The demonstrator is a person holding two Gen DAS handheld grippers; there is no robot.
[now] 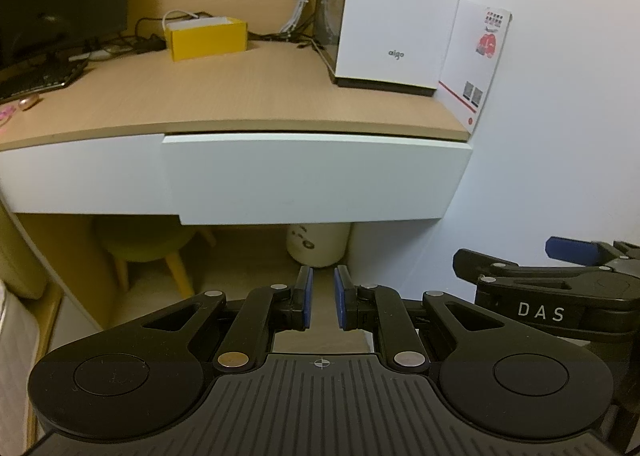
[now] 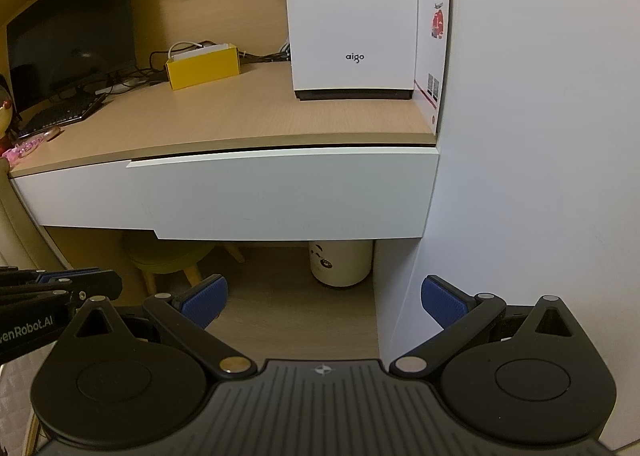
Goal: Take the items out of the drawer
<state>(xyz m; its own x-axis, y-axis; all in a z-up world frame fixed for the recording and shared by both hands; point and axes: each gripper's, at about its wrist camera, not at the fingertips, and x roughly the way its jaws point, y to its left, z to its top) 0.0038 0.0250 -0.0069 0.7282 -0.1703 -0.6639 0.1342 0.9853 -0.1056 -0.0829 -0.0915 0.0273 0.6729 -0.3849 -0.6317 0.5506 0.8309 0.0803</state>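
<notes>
The flat white handle-less drawer front point(image 1: 316, 176) sits under the wooden desk top point(image 1: 240, 92), nearly closed, well ahead of both tools. The left gripper point(image 1: 321, 298) has its blue pads close together with a narrow gap, holding nothing; the right gripper point(image 2: 324, 300) is spread wide, empty. The smooth rigid panel likely offers grip only at its lower edge point(image 2: 280, 237), and should slide stiffly.

Open air ahead of both grippers up to the white drawer front point(image 2: 280, 192), shut or nearly so, only a thin dark gap under the desktop point(image 2: 240, 116). Clear space below the drawer; white bin point(image 2: 340, 262) and green stool point(image 2: 168, 256) set back beneath. White wall point(image 2: 540, 136) close on the right. Computer case point(image 2: 352, 16) and yellow box point(image 2: 202, 66) above, far back.
</notes>
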